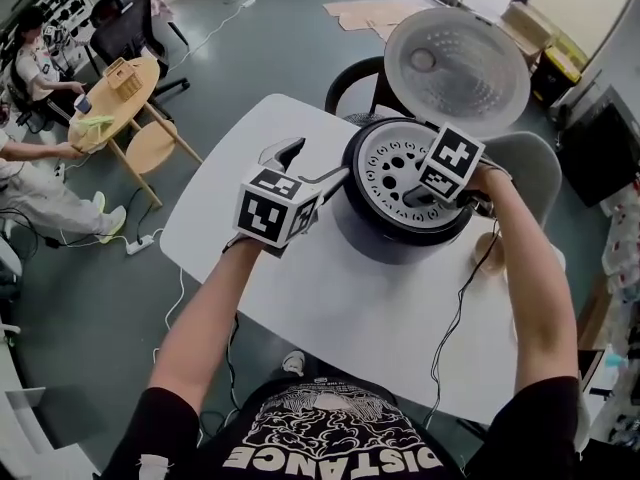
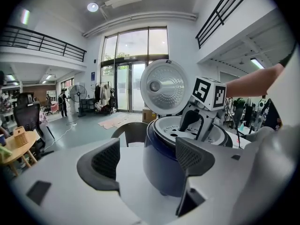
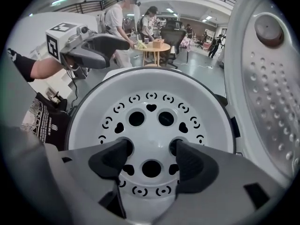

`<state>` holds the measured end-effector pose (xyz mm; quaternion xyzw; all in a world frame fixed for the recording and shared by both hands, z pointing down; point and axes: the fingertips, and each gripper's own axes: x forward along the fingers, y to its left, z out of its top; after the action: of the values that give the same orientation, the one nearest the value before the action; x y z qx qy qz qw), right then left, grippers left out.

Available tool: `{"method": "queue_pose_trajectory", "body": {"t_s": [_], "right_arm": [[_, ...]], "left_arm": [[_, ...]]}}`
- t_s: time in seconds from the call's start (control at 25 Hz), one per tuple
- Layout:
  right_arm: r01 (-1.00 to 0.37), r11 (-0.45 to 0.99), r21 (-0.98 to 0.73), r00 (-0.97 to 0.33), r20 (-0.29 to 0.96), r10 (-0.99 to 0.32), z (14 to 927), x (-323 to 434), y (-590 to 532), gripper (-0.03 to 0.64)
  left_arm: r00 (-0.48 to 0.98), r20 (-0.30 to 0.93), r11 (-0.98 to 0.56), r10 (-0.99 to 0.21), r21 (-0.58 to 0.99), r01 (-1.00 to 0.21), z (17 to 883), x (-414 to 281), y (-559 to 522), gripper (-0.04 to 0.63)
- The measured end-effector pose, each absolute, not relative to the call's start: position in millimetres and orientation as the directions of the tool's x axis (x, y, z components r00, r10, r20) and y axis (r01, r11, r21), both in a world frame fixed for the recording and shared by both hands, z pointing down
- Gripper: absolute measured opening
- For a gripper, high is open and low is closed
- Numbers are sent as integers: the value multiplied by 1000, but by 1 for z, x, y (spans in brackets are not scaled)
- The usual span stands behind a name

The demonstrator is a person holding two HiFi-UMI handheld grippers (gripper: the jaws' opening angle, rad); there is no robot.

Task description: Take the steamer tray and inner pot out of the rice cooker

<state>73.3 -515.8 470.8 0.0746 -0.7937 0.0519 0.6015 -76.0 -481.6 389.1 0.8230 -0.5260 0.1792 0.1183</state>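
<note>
Surface [image 1: 330, 308]: white, rounded corners; carries the rice cooker at its far side.
Rice cooker [image 1: 392, 243]: dark round body, upright, near the far edge of the surface.
Lid [image 1: 458, 68]: swung fully open, standing up behind the body — dimpled metal inner face turned toward the person.
Steamer tray [image 1: 385, 168]: white and round, pierced with round holes, heart shapes and small arc slots; seated level in the cooker's mouth, its rim just inside the cooker's rim.
Right gripper [image 1: 415, 196]: reaches down over the tray from the near right side, marker cube on top.
Right fingers [image 3: 110, 156]: spread apart; the two dark tips sit at two of the tray's round holes, one each side of the tray's middle, with a third hole showing between them. They do not pinch the tray.
Left gripper [image 1: 310, 165]: held above the surface just beside the cooker's left wall, pointing toward it.
Left fingers [image 2: 105, 163]: spread wide, nothing between them — bare surface and the cooker's side show through the gap; apart from the cooker.
Background: dark chair [image 1: 350, 78] behind the surface; round wooden table [image 1: 115, 103] on the grey floor at left, people seated by it.
</note>
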Motion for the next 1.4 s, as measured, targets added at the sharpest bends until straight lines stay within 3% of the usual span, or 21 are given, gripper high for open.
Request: {"method": "queue_pose_trajectory", "body": {"t_s": [0.52,0.92,1.2,1.4], "right_arm": [[-146,989,-6,-214,976,-26,462,90,-511,306],[-120,989,85,-194,975,-107,398,44,-483,304],[-78,988,135,-228,962,-150,362,27,-439,302],[6,987,160,-272,950,-152,338,47,-421,302]], "left_arm": [[352,427,-387,-833,5,-922,387,-76,-465,360],[345,386,-367,-856,17,-930,369,-135,-430,360],[309,352,-326,-884,13,-945,365,-152,-384,359],[246,348,-260,-905,5,-965,356,-121,-360,360]]}}
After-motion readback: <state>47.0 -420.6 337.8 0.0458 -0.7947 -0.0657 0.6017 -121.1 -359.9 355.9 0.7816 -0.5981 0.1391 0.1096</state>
